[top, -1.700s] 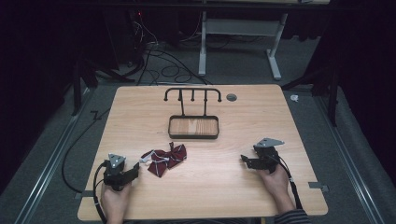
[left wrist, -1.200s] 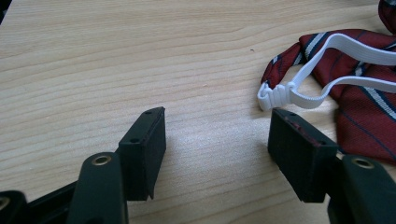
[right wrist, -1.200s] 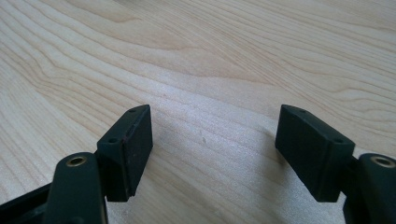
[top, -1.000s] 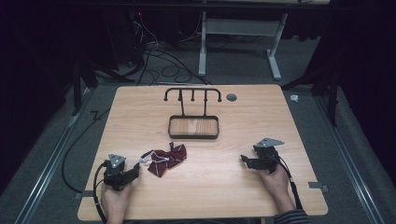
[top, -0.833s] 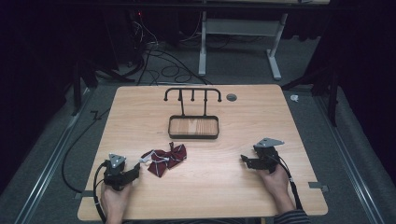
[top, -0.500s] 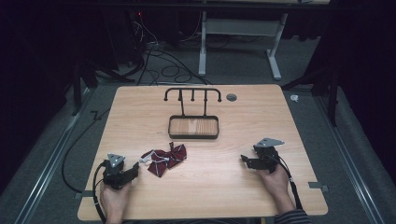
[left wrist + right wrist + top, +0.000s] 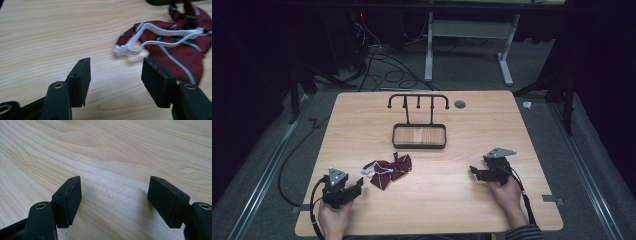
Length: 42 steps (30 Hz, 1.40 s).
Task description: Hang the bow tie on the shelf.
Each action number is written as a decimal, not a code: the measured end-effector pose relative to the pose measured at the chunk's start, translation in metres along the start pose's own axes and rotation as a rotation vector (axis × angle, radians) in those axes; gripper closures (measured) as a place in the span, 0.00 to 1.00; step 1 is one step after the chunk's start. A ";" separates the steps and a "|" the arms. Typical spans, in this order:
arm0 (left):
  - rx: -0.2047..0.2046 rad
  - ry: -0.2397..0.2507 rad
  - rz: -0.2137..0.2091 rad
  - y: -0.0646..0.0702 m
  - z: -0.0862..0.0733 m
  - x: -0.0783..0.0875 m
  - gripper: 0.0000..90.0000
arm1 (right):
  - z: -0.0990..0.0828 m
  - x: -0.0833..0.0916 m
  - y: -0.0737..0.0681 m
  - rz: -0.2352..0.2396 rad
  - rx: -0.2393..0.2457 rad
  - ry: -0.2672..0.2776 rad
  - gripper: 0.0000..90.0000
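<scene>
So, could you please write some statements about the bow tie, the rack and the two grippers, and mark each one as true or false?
1. The red striped bow tie lies flat on the table. True.
2. The left gripper is shut on the bow tie's white strap. False: its jaws stand open, with the strap just beyond them.
3. The right gripper is open over bare wood. True.
4. The bow tie hangs on the black rack. False: the rack's hooks carry nothing.
5. The rack stands on a tray with a wooden bottom. True.
</scene>
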<state>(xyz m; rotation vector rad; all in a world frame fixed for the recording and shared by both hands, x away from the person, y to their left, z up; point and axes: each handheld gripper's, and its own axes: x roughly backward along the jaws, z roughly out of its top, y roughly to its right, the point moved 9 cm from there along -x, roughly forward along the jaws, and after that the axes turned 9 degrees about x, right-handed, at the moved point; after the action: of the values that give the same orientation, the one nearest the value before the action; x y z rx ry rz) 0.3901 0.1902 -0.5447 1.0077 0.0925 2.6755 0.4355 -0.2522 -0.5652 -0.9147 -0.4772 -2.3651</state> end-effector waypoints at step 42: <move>-0.216 -0.054 -0.175 0.089 0.036 -0.038 0.55 | 0.000 0.000 0.000 0.000 0.000 0.000 0.32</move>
<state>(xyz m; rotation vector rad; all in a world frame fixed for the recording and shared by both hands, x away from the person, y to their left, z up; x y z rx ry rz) 0.4193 0.0928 -0.5277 0.9551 -0.1117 2.4370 0.4355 -0.2522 -0.5652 -0.9145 -0.4778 -2.3651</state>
